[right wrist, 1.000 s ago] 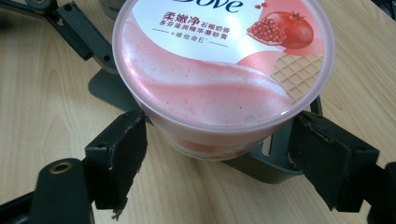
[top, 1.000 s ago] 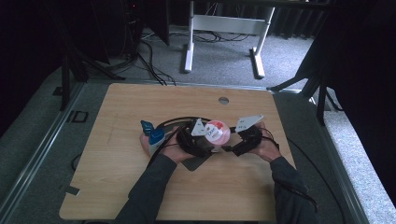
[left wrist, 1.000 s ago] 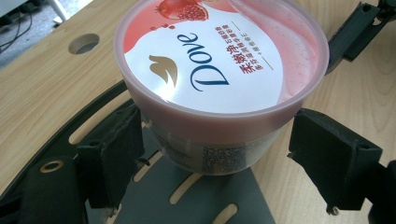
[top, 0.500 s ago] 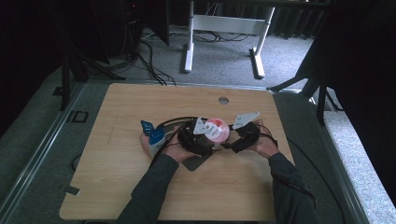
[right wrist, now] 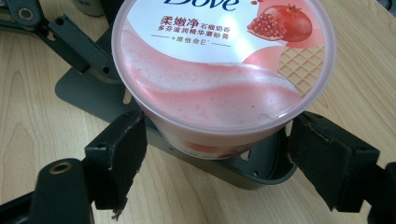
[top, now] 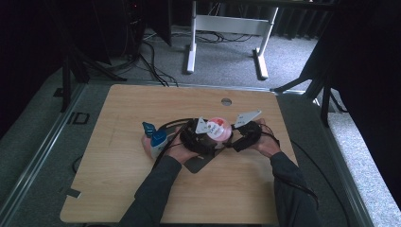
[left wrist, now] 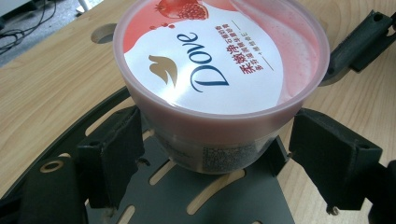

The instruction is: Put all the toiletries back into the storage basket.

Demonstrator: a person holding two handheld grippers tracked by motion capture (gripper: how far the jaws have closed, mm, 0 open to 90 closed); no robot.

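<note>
In the left gripper view the left gripper (left wrist: 212, 154) has its fingers (left wrist: 112, 161) spread wide on either side of a pink Dove tub (left wrist: 219, 79), neither pad touching its wall — open, with clear gaps on both sides. The right gripper (right wrist: 212, 158), in its own view, stands the same way: fingers (right wrist: 116, 158) apart, flanking the tub (right wrist: 224, 74) from the opposite side, not in contact as far as can be seen.

The tub sits upright on a dark grey slotted plate (left wrist: 196, 198) lying flat on the bench (left wrist: 51, 88); its lid bears the Dove logo, Chinese lettering, a pomegranate and a waffle pattern.

From the high view the tub (top: 219, 128) is near the middle of the bench (top: 118, 189), slightly right of centre, with the left gripper (top: 201, 137) just left of it and the right gripper (top: 241, 135) just right. A person's hands hold both, sleeves entering from the near edge. Just left of the left hand stands a bottle with a blue cap (top: 156, 139) — close to the wrist. Black cables trail from both grippers.
</note>
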